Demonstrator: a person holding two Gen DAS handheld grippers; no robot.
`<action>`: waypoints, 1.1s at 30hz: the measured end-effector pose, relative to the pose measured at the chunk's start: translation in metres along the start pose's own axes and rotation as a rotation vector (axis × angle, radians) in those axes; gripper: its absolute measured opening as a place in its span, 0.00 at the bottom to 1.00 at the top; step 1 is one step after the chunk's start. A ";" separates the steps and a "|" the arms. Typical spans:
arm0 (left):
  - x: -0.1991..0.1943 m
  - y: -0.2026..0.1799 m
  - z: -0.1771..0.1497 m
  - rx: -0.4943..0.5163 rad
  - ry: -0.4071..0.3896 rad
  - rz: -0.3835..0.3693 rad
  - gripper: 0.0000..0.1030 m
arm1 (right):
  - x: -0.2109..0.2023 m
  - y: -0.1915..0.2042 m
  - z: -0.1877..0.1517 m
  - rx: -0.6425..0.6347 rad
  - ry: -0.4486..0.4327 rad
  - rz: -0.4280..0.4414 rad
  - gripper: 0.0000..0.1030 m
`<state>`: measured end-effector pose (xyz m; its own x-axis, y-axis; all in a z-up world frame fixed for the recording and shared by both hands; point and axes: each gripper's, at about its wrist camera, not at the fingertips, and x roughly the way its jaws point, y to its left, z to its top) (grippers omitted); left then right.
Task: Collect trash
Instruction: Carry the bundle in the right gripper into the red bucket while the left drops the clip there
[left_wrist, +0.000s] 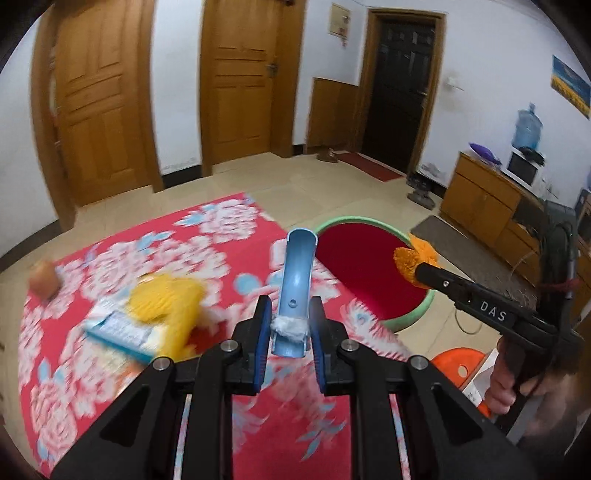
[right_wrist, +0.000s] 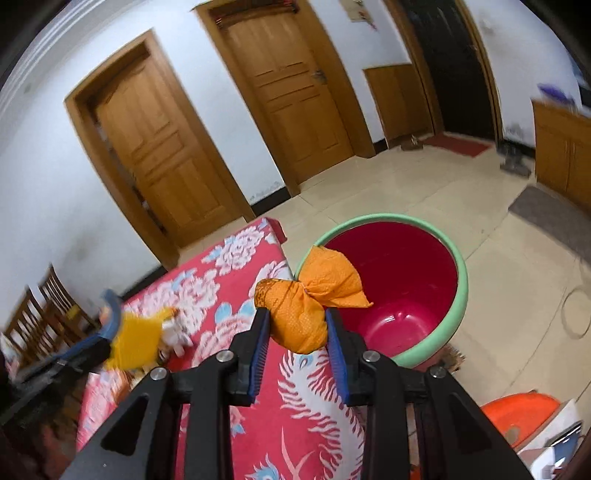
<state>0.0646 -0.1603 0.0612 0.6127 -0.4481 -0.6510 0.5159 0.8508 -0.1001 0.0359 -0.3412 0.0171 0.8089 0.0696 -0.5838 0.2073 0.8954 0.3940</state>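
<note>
My left gripper (left_wrist: 290, 332) is shut on a light blue curved plastic piece (left_wrist: 298, 262) that sticks up from the jaws, with white fluff at the grip. It hangs over the table's red floral cloth (left_wrist: 221, 254), close to a red bin with a green rim (left_wrist: 351, 219). My right gripper (right_wrist: 297, 332) is shut on an orange knotted bag (right_wrist: 301, 314), held at the near-left rim of the bin (right_wrist: 460, 295). In the left wrist view the right gripper (left_wrist: 416, 272) and the bag (left_wrist: 408, 258) sit over the bin's right edge. The blue piece (right_wrist: 110, 310) shows blurred at far left.
On the cloth lie a yellow item (left_wrist: 166, 302), a blue-and-white box (left_wrist: 118, 330) and a brown round thing (left_wrist: 44, 282). An orange stool (right_wrist: 517, 413) stands near the bin on the tiled floor. Wooden chairs (right_wrist: 37, 306) are at left, a cabinet (left_wrist: 480, 199) at right.
</note>
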 end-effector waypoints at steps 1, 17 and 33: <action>0.007 -0.004 0.003 0.005 0.006 -0.008 0.19 | 0.002 -0.006 0.002 0.015 -0.005 -0.009 0.33; 0.139 -0.040 0.039 -0.034 0.189 -0.129 0.19 | 0.050 -0.068 0.018 0.161 0.027 -0.138 0.34; 0.183 -0.061 0.048 -0.002 0.248 -0.117 0.32 | 0.066 -0.103 0.023 0.242 0.027 -0.175 0.46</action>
<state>0.1735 -0.3075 -0.0157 0.3833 -0.4625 -0.7995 0.5729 0.7980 -0.1871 0.0801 -0.4393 -0.0457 0.7350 -0.0620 -0.6753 0.4701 0.7642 0.4415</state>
